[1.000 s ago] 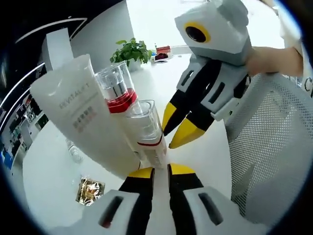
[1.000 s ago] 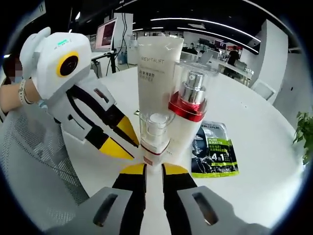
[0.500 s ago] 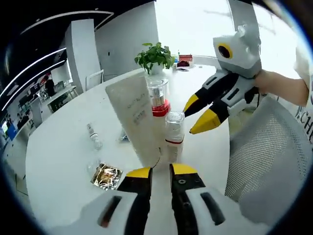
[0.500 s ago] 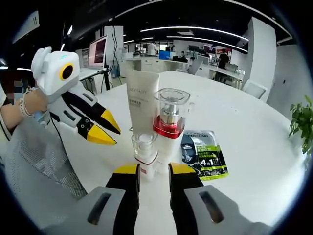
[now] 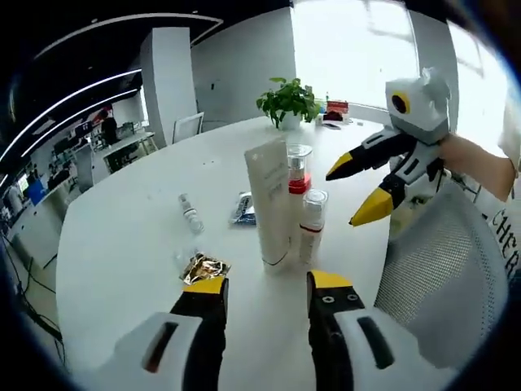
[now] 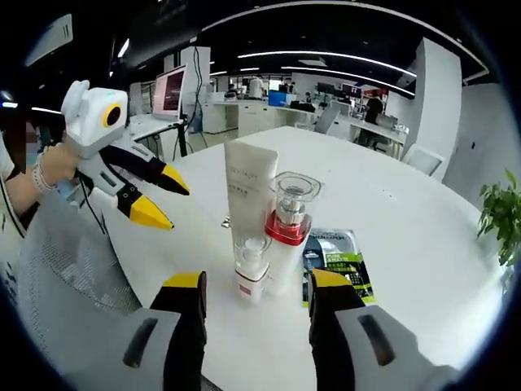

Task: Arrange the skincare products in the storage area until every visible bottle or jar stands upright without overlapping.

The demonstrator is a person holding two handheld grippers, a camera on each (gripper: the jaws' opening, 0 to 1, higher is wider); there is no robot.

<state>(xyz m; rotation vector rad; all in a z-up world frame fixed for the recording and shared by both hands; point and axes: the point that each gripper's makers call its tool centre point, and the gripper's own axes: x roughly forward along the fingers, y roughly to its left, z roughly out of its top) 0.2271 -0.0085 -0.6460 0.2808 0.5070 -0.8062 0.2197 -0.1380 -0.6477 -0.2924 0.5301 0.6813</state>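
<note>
1. Tube (image 5: 269, 199), pump bottle (image 5: 298, 175) and small bottle (image 5: 311, 228) stand upright, clustered mid-counter (image 5: 122, 244).
2. Left claw (image 5: 264, 287) gapes wide, empty, short of them.
3. Right claw (image 6: 255, 283) likewise spread, empty.

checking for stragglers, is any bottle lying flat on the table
Yes, a small bottle lies on its side on the table, left of the upright tube.

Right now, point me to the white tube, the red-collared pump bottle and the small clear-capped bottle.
white tube (image 6: 248, 191), right gripper view, on its flat front face.
red-collared pump bottle (image 6: 287, 229), right gripper view, on the red collar.
small clear-capped bottle (image 5: 312, 224), left gripper view, on its white body below the cap.
</note>
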